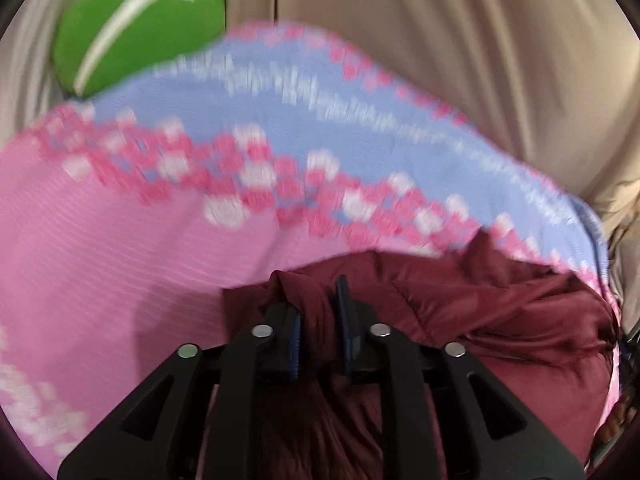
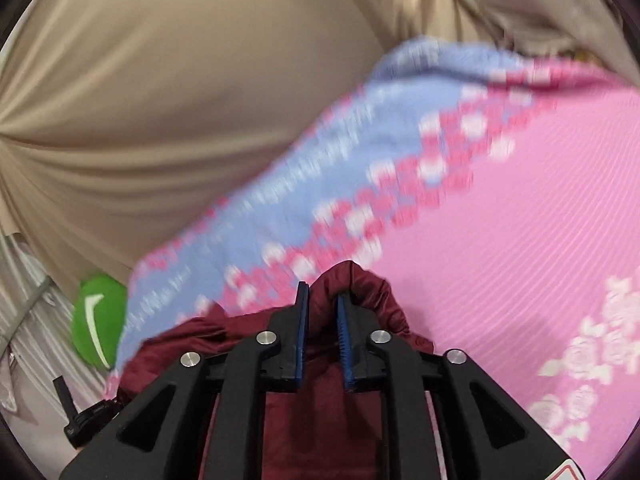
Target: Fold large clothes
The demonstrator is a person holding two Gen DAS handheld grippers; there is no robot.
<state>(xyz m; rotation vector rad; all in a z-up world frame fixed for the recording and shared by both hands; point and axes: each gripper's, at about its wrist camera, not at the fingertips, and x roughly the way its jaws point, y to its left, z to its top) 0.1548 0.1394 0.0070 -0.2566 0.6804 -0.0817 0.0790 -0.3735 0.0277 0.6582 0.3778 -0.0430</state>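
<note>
- Between the blue-padded fingers of the left gripper (image 1: 320, 312) a bunched ridge of the dark maroon, slightly glossy woven garment (image 1: 500, 312) rises; the fingers stand a little apart, and whether the pads still press the cloth I cannot tell for sure, though the fold fills the gap.
- Between the fingers of the right gripper (image 2: 323, 320) a rounded hump of the same maroon garment (image 2: 352, 284) sits, touching or nearly touching the right-hand pad, while a clear slit shows beside the left-hand pad; the grip looks loose or released.
- Each gripper points forward and downward over the garment, which lies directly under and just ahead of both, spread on the pink ribbed blanket with a lilac-blue band and white-and-rose flower pattern (image 1: 100, 248).
- Neither hand is clearly nearer; each has its own bunch at its fingertips, so the coming move likely turns on whether the cloth has dropped free.
- Garment fabric looks thin, slippery and creased into soft folds; its long axis cannot be read from these views.
- Beyond the blanket hangs beige draped cloth (image 2: 180, 100), and a green rounded cushion with a white curved stripe (image 1: 140, 28) lies at the blanket's far edge.
</note>
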